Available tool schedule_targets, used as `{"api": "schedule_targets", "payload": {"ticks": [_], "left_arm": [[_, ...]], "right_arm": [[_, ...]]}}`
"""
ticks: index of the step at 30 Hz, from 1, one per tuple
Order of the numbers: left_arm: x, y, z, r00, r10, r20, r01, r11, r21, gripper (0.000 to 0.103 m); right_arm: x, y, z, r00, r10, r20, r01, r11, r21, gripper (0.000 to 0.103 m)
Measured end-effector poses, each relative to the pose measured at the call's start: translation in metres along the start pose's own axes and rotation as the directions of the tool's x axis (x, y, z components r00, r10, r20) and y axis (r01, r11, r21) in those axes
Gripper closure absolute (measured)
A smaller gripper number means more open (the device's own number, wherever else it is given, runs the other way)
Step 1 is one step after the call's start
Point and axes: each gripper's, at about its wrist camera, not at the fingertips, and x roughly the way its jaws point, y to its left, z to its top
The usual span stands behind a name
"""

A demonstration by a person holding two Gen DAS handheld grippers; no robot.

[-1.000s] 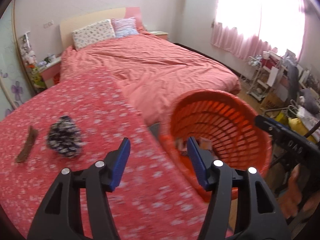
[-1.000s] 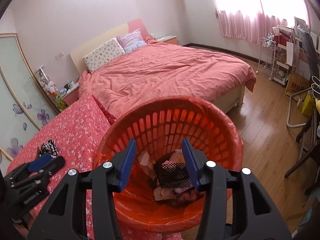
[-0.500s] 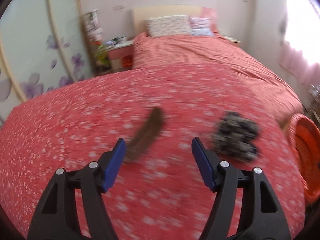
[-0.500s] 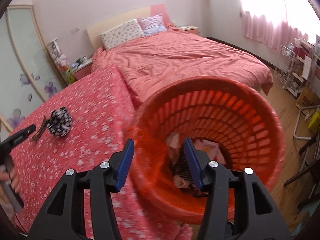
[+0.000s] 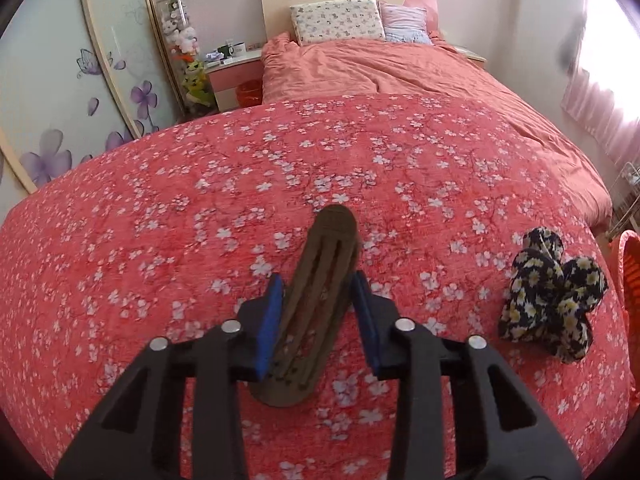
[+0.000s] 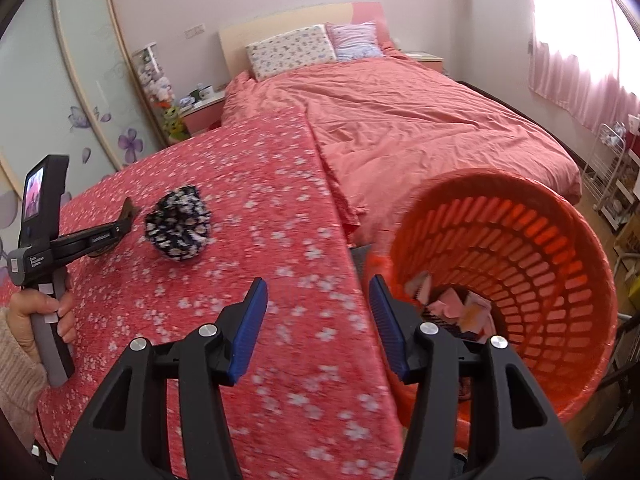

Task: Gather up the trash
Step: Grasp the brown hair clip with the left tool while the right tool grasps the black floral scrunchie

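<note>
Lying on the red flowered tabletop [image 5: 168, 248], a flat brown strip with long slots [image 5: 316, 304] is sitting between the blue pads of the left claw [image 5: 318, 322]. The jaws of that claw have just been closing, and the pads are now standing right at the strip's two edges, though it is hard to tell whether they are truly pressing on it. The strip's far rounded end is pointing away toward the bed [image 5: 384, 64]. Off to the right of it, well apart, a crumpled dark cloth with small yellow-and-white flowers [image 5: 552, 300] is resting on the same tabletop.

From the other camera, the right claw [image 6: 318, 330] is hanging with its jaws apart and nothing between them, hovering over the tabletop's edge beside an orange slatted basket [image 6: 560, 248]. The basket is tipping toward the camera and is holding scraps of paper and wrappers [image 6: 452, 304] at its bottom. On the left side of this view, a person's hand [image 6: 28, 320] in a knitted sleeve is gripping the handle of the left claw, just beside the flowered cloth.
</note>
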Motion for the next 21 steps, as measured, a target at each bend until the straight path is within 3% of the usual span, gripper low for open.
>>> {"api": "schedule_targets", "payload": {"ticks": [3, 10, 14, 17, 19, 21], "left_arm": [[-0.009, 0.006, -0.011, 1.0, 0.023, -0.003, -0.023, 1.0, 0.013, 0.074], [-0.036, 0.064, -0.052, 0.998, 0.058, -0.005, -0.058, 0.997, -0.041, 0.073], [-0.042, 0.079, -0.06, 1.0, 0.03, -0.008, -0.031, 0.997, -0.076, 0.07], [-0.043, 0.083, -0.063, 1.0, 0.018, -0.005, -0.018, 0.996, -0.085, 0.07], [-0.043, 0.086, -0.064, 1.0, 0.002, -0.008, -0.003, 0.995, -0.101, 0.069], [-0.042, 0.09, -0.061, 1.0, -0.013, -0.011, 0.012, 0.993, -0.114, 0.07]], "right_arm": [[0.006, 0.02, 0.002, 1.0, 0.027, -0.007, -0.028, 0.999, -0.028, 0.049], [0.042, 0.078, 0.02, 0.989, 0.133, -0.058, -0.137, 0.987, -0.082, 0.047], [0.071, 0.104, 0.035, 0.987, 0.137, -0.087, -0.144, 0.987, -0.075, 0.041], [0.092, 0.117, 0.044, 0.99, 0.088, -0.108, -0.096, 0.993, -0.074, 0.04], [0.102, 0.123, 0.047, 0.991, 0.06, -0.122, -0.071, 0.994, -0.087, 0.045], [0.106, 0.124, 0.047, 0.989, 0.053, -0.137, -0.066, 0.994, -0.09, 0.064]]}}
